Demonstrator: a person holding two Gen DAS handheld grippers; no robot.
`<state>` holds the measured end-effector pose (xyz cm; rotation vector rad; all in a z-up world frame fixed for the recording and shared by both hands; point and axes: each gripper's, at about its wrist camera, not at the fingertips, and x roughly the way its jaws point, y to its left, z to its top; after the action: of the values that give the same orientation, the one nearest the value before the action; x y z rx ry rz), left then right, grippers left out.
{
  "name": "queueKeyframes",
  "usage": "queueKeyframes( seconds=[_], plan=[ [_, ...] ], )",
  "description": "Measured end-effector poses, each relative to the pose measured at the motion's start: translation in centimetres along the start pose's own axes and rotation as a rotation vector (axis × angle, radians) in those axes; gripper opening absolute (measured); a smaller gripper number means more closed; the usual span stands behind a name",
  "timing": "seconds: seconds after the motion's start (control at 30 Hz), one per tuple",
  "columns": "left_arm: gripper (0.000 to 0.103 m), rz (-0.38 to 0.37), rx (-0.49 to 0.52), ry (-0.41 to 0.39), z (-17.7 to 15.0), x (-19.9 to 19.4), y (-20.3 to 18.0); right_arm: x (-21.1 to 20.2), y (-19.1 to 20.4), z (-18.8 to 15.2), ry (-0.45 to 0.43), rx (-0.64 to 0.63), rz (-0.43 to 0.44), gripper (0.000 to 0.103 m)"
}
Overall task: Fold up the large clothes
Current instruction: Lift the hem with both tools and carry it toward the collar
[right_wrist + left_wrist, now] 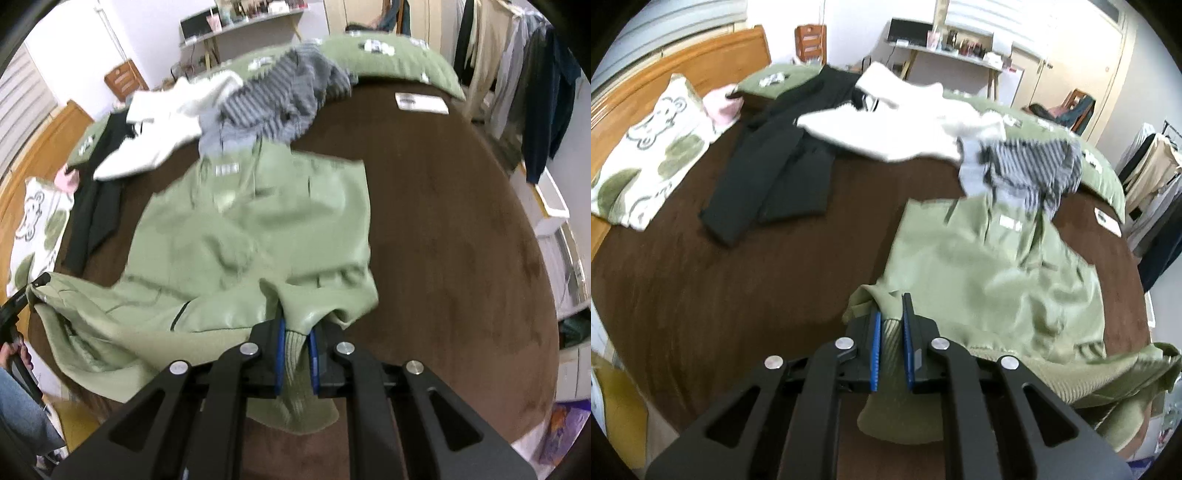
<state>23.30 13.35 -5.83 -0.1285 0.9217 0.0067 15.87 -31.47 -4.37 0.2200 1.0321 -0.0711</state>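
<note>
A light green jacket [993, 266] lies spread on the brown bed [720, 295], its collar end toward the far pillows. My left gripper [892, 314] is shut on the jacket's ribbed hem at its near left corner, lifting the cloth off the bed. In the right wrist view the same green jacket [258, 229] stretches away from me, and my right gripper [295, 332] is shut on the ribbed hem at the near right corner. The left gripper [37, 286] shows at the far left edge of that view, pinching the other corner. The picture is blurred by motion.
Beyond the jacket lie a striped grey garment [1030, 166], a white garment [886, 125] and a black garment [775, 166]. A bear-print pillow [646, 147] sits left by the wooden headboard [701, 62]. A white card [421, 101] lies far right. Clothes hang on a rack [517, 74].
</note>
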Motion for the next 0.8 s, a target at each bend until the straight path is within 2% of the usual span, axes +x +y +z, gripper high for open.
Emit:
queueKeyframes(
  seconds=[0.13,0.23,0.4,0.57,0.67,0.8],
  plan=[
    [0.013,-0.010,0.023,-0.073,3.4,1.3,-1.7,1.5,-0.1,3.7,-0.062,-0.012,-0.006,0.011],
    [0.013,-0.019,0.001,-0.110,5.5,2.7,-2.4,2.8,-0.2,6.5,-0.108,-0.018,-0.012,0.010],
    [0.013,-0.029,-0.051,-0.132,9.4,7.2,-3.7,6.1,-0.5,10.8,-0.148,-0.006,-0.020,0.010],
    [0.013,-0.011,-0.007,-0.140,12.4,12.4,-5.9,11.8,-0.9,15.1,-0.146,-0.019,-0.034,0.010],
    [0.014,-0.008,0.007,-0.121,13.7,16.5,-6.9,14.8,-1.2,16.4,-0.140,-0.038,-0.049,0.010],
    [0.014,0.007,0.037,-0.069,14.5,22.5,-8.1,20.7,-1.9,18.2,-0.108,-0.051,-0.069,0.011]
  ],
)
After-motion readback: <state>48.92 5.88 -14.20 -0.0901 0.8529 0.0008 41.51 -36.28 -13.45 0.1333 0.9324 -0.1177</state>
